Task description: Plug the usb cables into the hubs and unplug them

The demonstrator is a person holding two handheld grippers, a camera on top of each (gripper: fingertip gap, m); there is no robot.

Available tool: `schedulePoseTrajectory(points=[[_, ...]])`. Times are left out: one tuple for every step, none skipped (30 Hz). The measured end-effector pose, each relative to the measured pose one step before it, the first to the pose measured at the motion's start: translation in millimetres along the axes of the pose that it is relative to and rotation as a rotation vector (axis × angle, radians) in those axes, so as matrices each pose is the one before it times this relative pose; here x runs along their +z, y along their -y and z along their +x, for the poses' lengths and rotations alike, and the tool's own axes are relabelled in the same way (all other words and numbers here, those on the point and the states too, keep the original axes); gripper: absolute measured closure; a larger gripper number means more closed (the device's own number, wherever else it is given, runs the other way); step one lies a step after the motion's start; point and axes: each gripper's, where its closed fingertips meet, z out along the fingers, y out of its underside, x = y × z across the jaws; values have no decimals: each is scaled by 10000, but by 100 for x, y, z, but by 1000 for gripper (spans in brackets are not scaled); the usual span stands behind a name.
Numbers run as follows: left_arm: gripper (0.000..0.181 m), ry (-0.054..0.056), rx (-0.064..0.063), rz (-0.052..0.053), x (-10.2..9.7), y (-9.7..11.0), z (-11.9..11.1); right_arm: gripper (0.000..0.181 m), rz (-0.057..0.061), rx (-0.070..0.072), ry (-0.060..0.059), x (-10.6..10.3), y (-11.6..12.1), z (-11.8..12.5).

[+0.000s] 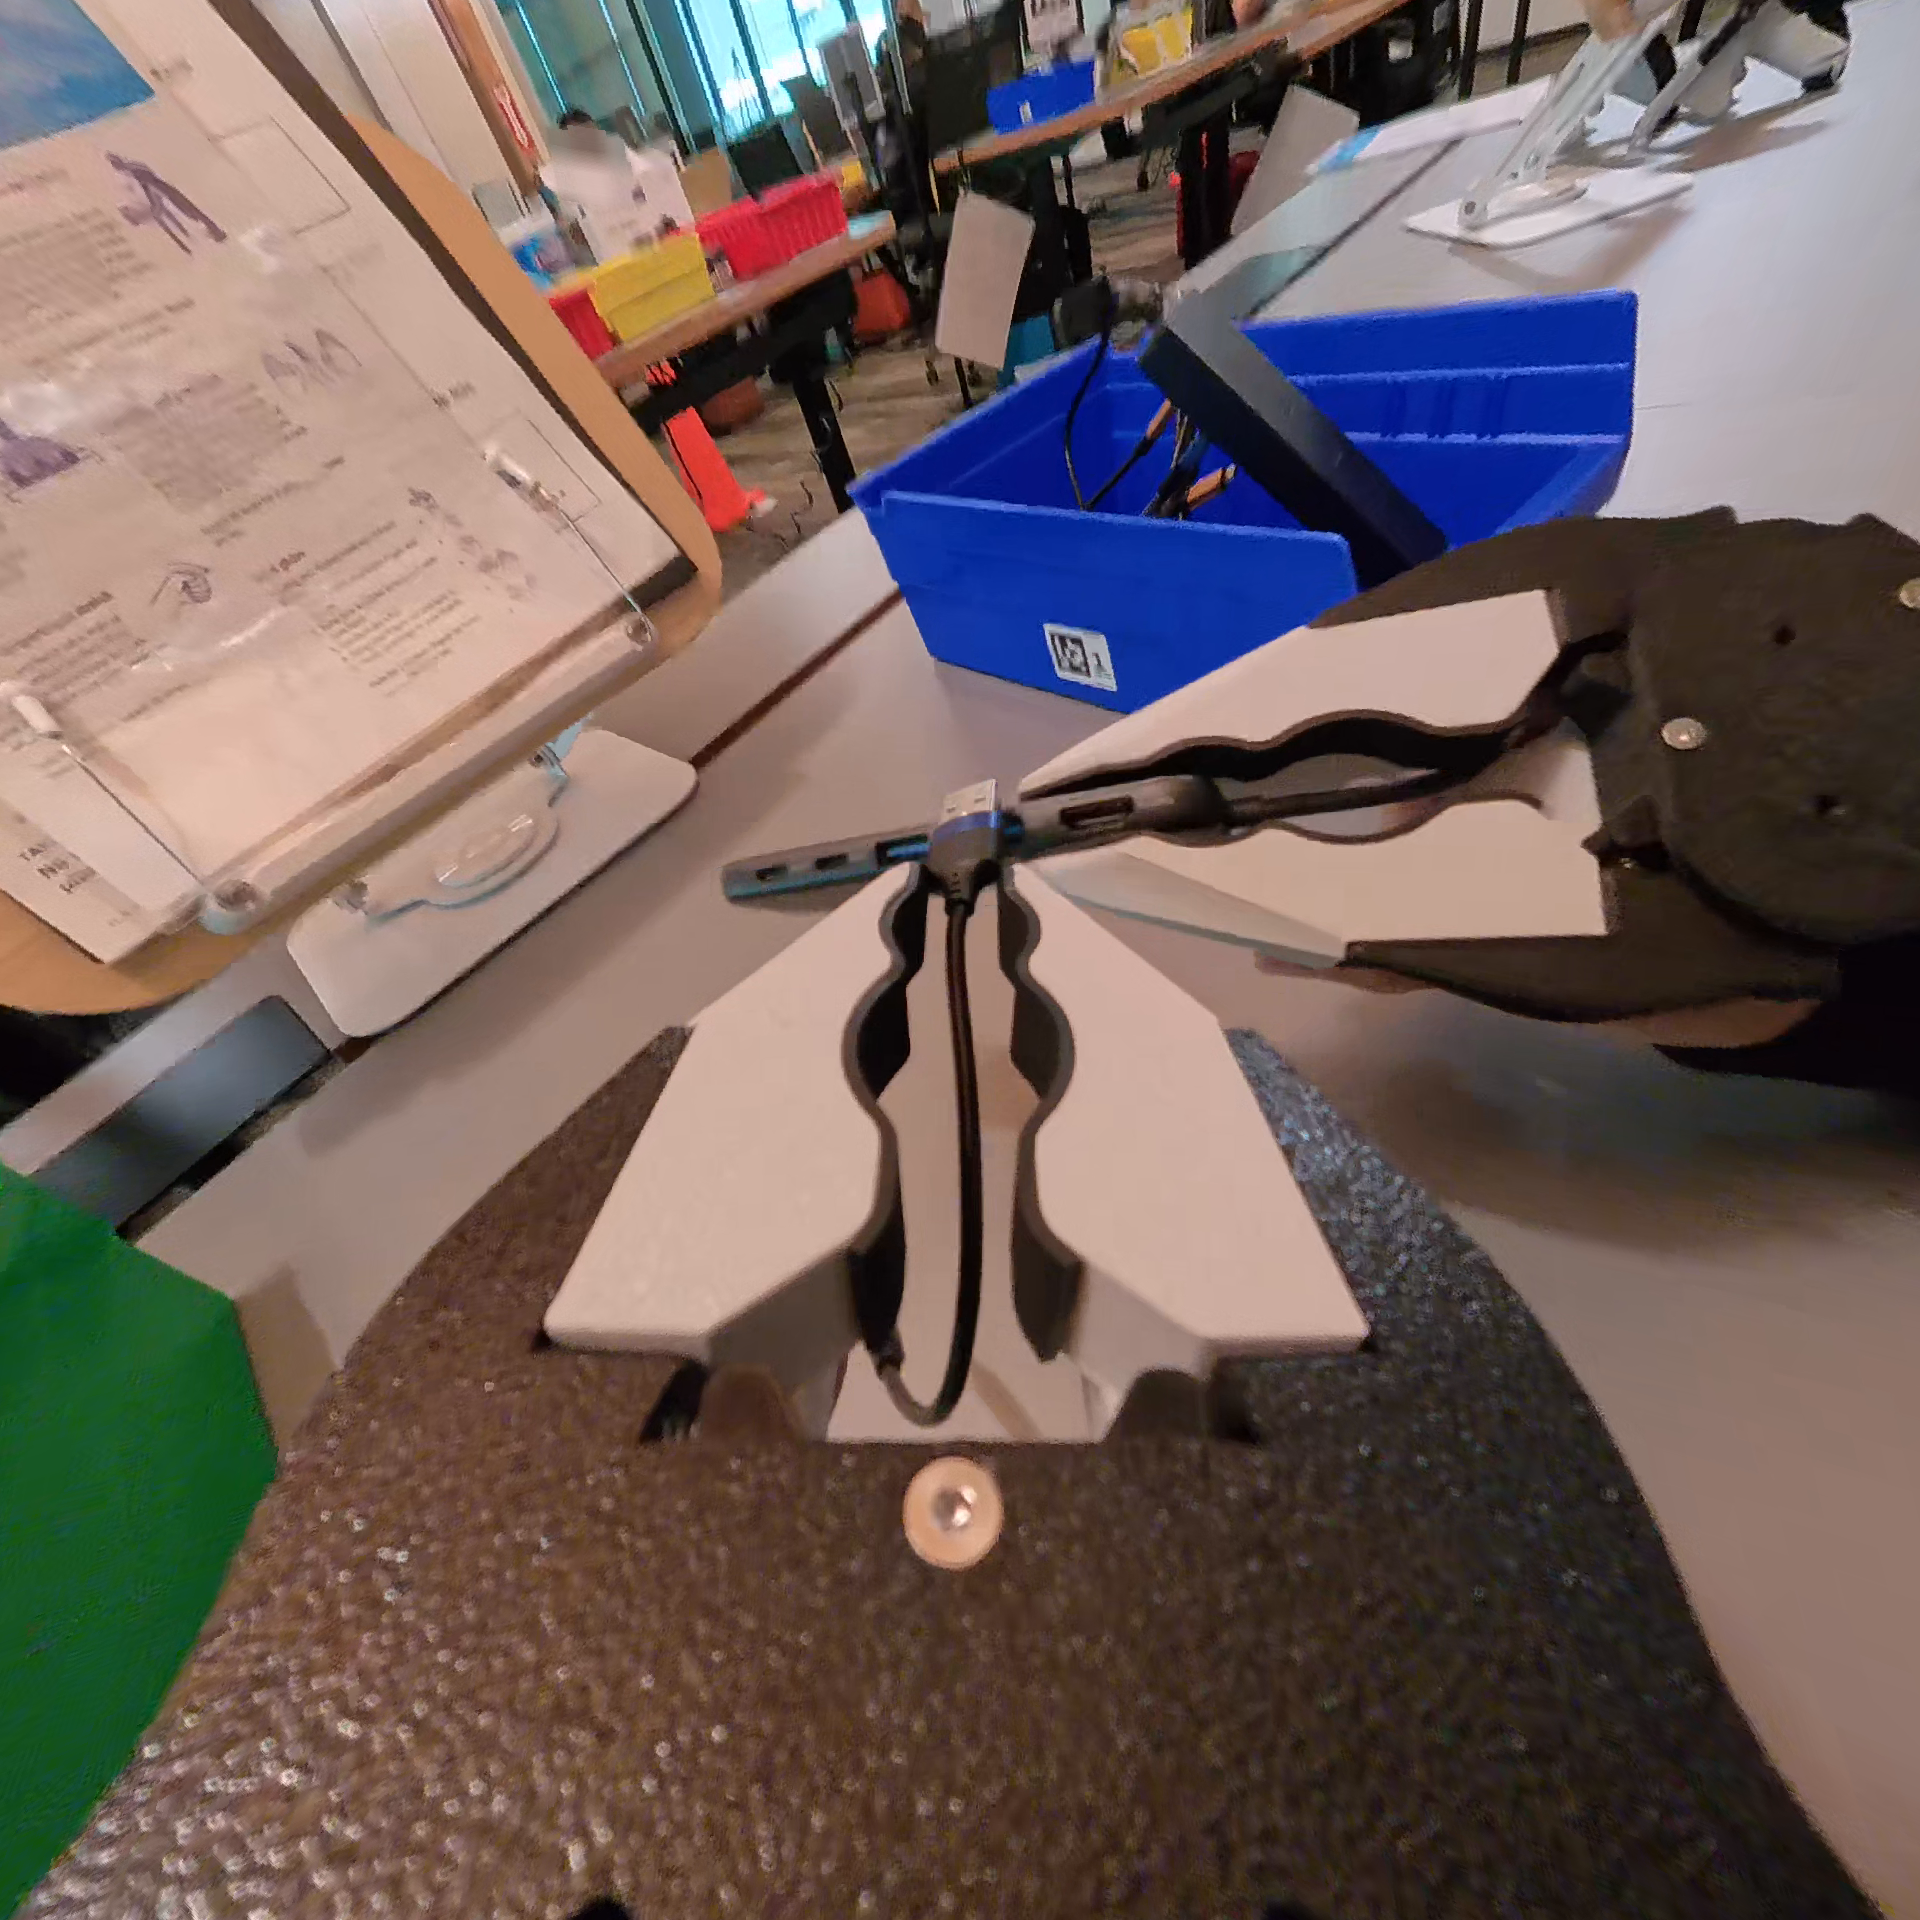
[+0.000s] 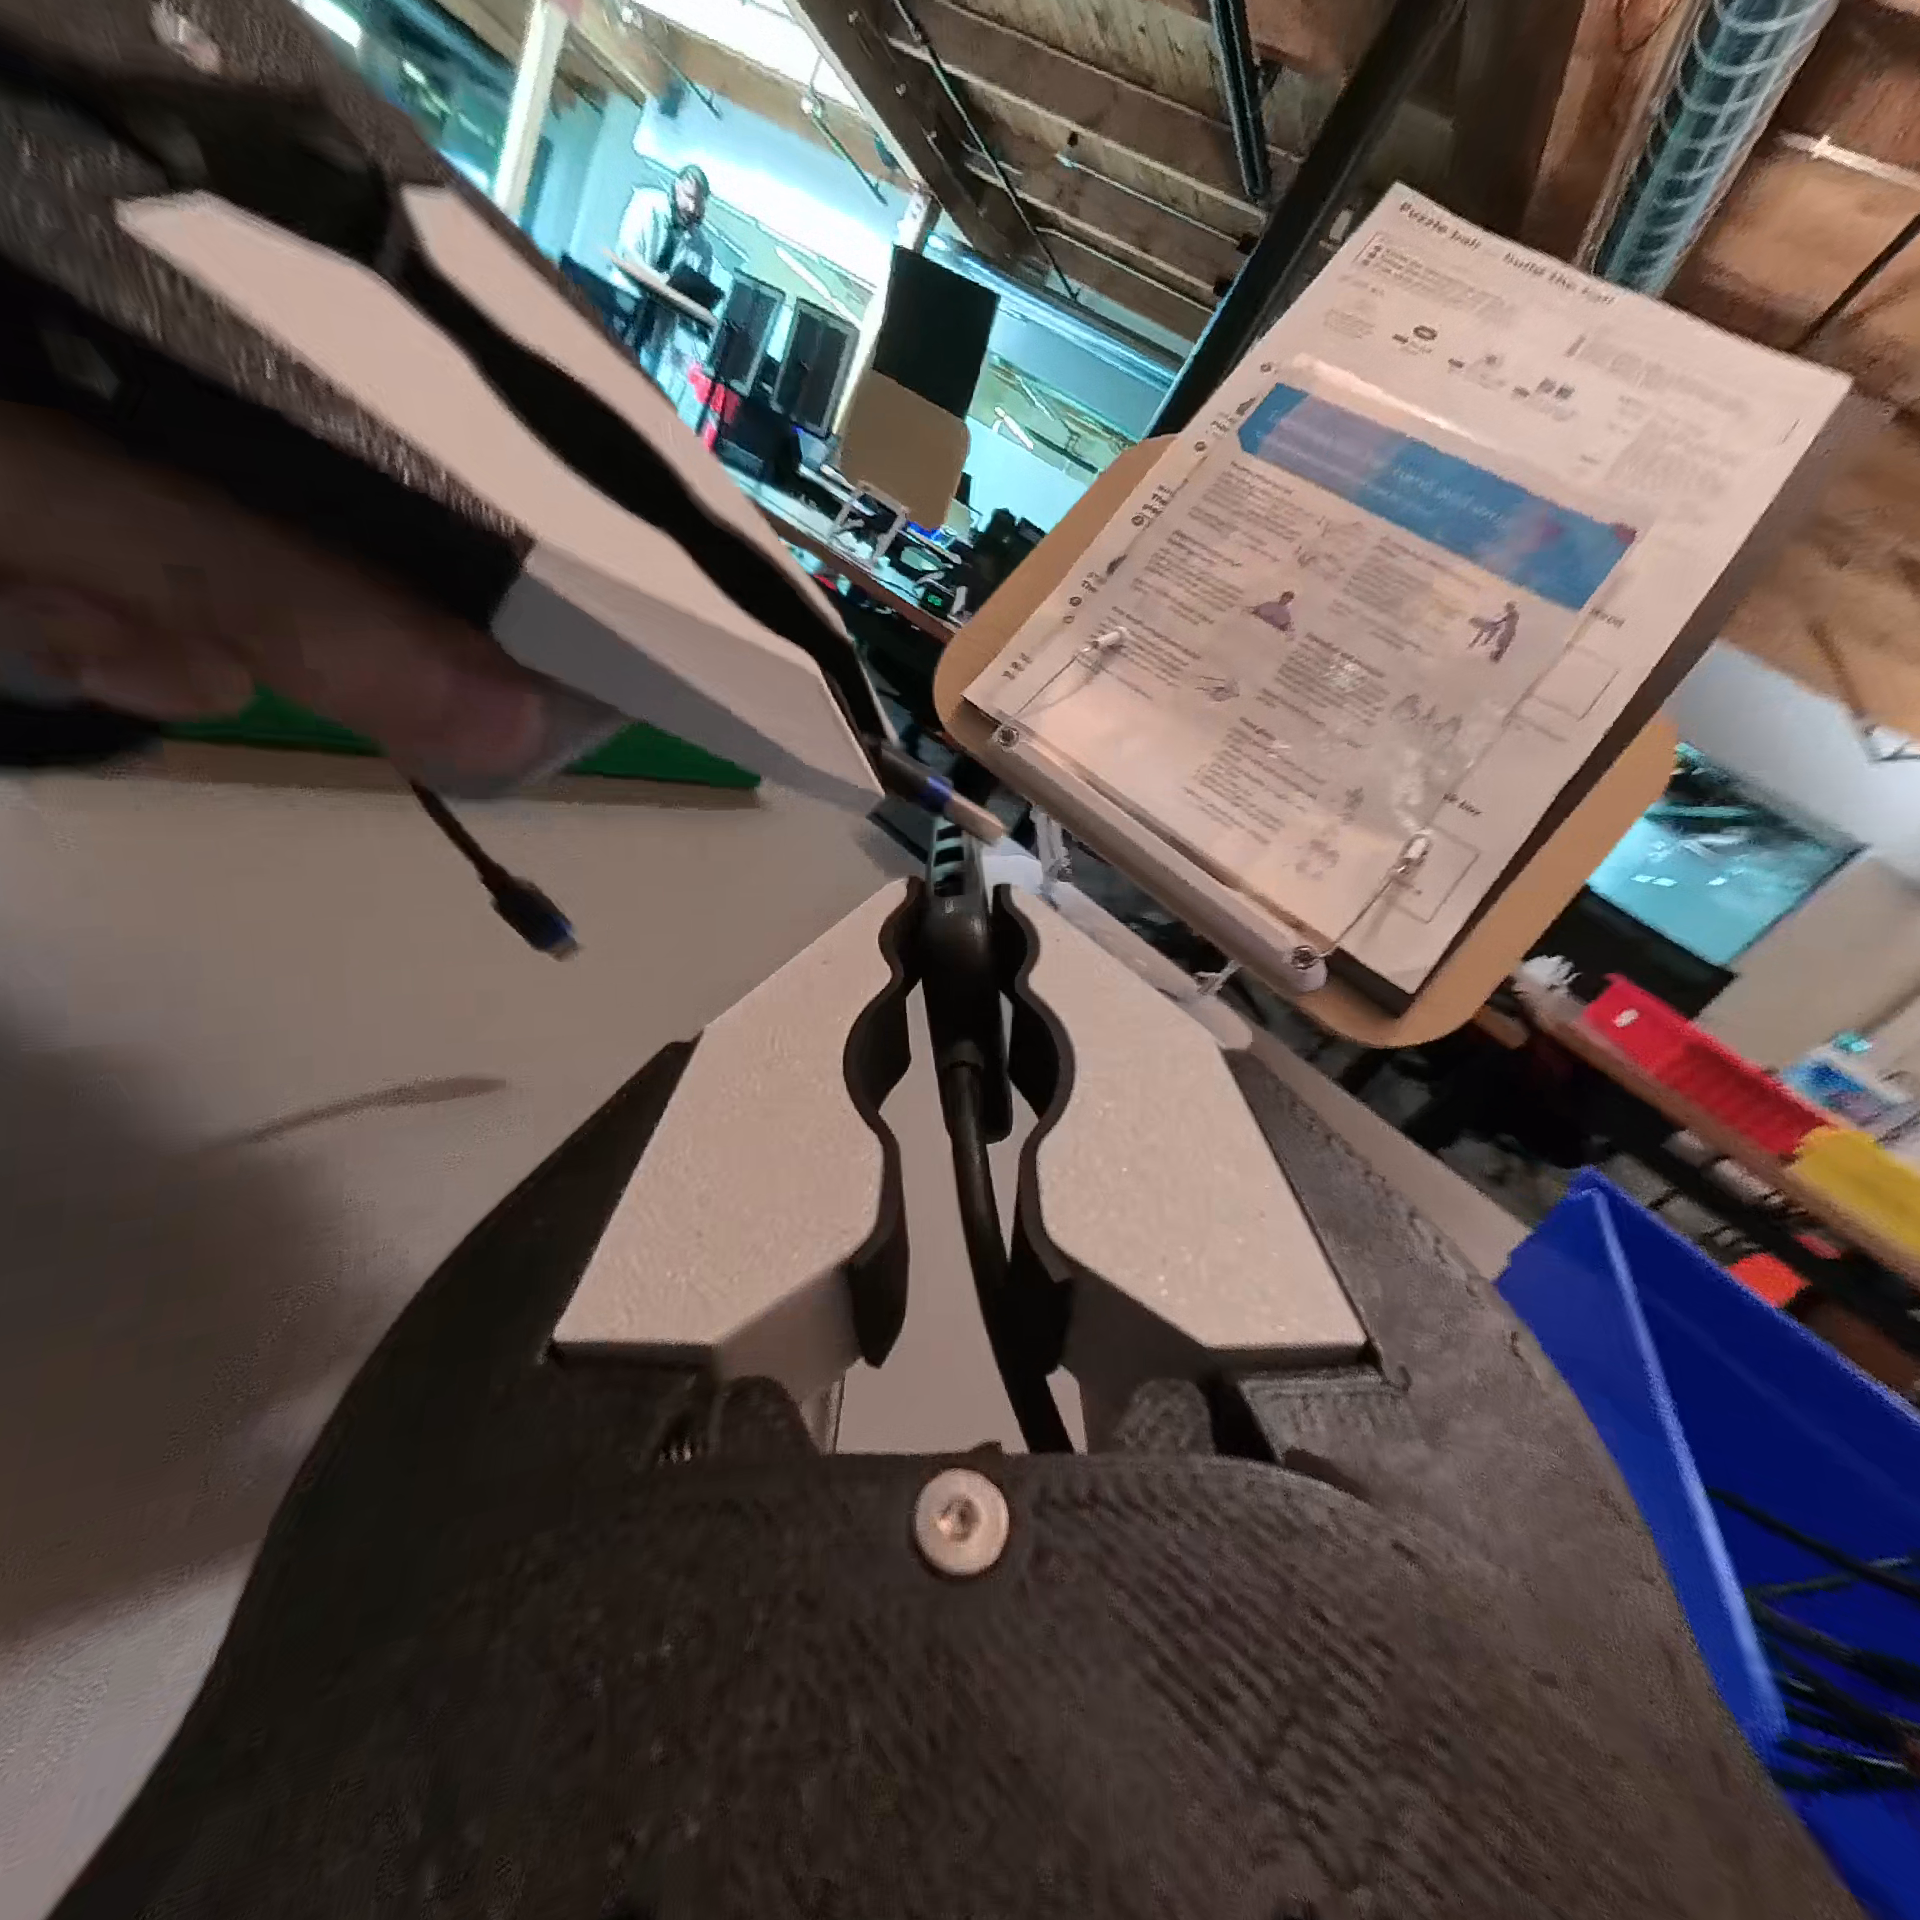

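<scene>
1. Two tools meet above the counter (image 1: 1558,1091). The left tool (image 1: 961,883) is pressed together, pinching the cable (image 1: 966,1091) just behind its plug (image 1: 971,821).
2. The right tool (image 2: 951,904) pinches the hub (image 1: 831,868) at its cord end, coming in from 3 o'clock.
3. Light and stiff, the hub twists easily, so it needs holding near the ports.
4. The cable is limp; gripping at the plug shell works best, as its far end (image 2: 535,925) dangles free.

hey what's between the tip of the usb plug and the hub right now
Nothing. In the left wrist view the USB plug, held in the left gripper, stands just in front of the hub, which the right gripper holds. It is not inserted.
</scene>
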Motion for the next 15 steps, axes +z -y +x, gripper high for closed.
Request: schedulePoseTrajectory(points=[[170, -147, -173, -413, -99, -462, -103, 171, -55, -361, -120, -19, -163, 159], [170, -183, -203, -553, -50, -769, -89, 171, -69, -294, -218, -36, -168, 334], [170, -197, -211, -685, 91, -1093, -64, 171, -39, -172, -160, -40, -67, 296], [170, -224, -177, -752, 265, -1326, -8, 171, 34, -97, -71, -34, 32, 184], [170, -100, -200, -562, 408, -1165, -137, 171, 47, -133, -24, -19, 16, 50], [170, 20, -273, -153, 473, -616, -258, 171, 29, -240, -8, -10, 11, -81], [169, -50, -432, 76, 375, -205, -156, 171, 19, -335, 34, -2, 77, -223], [158, -212, -575, 314, 177, 299, 25, 170, 22, -327, 36, 2, 140, -268], [156, -394, -766, 518, -100, 689, 172, 171, 39, -317, 6, -8, 194, -243], [153, -546, -881, 638, -292, 917, 304, 171, 67, -389, -10, -34, 224, -205], [151, -690, -903, 732, -404, 1062, 463, 171, 74, -419, -35, -36, 231, -149], [149, -677, -953, 739, -415, 1057, 396, 171, 47, -307, -41, -36, 185, -95], [146, -575, -977, 654, -364, 941, 218, 171, 89, -197, 22, -21, 235, -132], [144, -515, -933, 499, -250, 690, 129, 171, 163, -197, 103, -19, 320, -270], [141, -456, -835, 272, -134, 325, 67, 171, 199, -345, 100, -47, 394, -332]])
